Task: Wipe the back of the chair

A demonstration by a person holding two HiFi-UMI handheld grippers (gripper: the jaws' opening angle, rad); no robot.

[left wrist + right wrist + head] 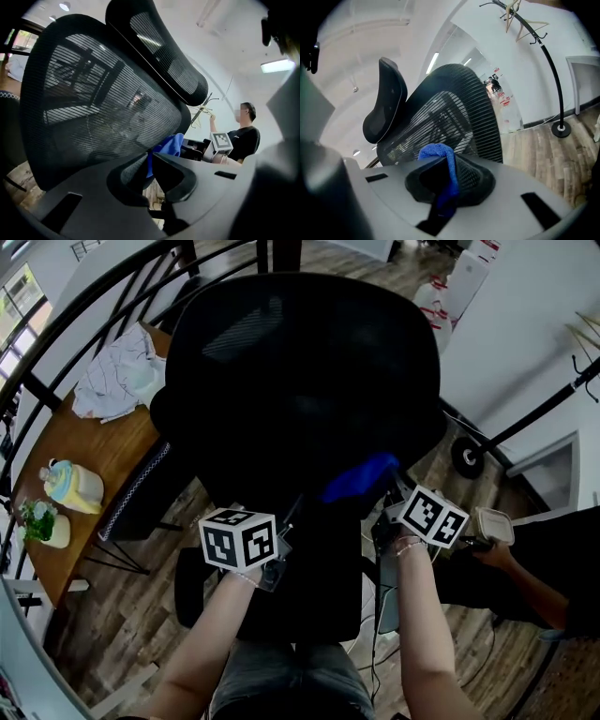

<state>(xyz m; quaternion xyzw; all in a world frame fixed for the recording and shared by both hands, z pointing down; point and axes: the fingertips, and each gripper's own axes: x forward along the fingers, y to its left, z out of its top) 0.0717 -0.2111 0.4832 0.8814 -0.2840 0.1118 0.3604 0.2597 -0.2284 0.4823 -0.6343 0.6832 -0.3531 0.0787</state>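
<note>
The black mesh chair back (300,381) fills the middle of the head view, seen from behind and above. My right gripper (389,493) is shut on a blue cloth (361,476), which rests against the lower right of the backrest. In the right gripper view the cloth (438,152) sticks up between the jaws, right in front of the mesh (450,112). My left gripper (281,529) hovers at the lower left of the backrest. Its jaws (150,161) stand almost together with nothing in them. Past them I see the mesh (93,108) and the cloth (171,143).
A wooden desk (103,456) at the left carries a white rag (122,371), a bottle (75,486) and a small plant (37,521). A black railing curves behind it. A coat stand (525,423) and another person (534,568) are at the right.
</note>
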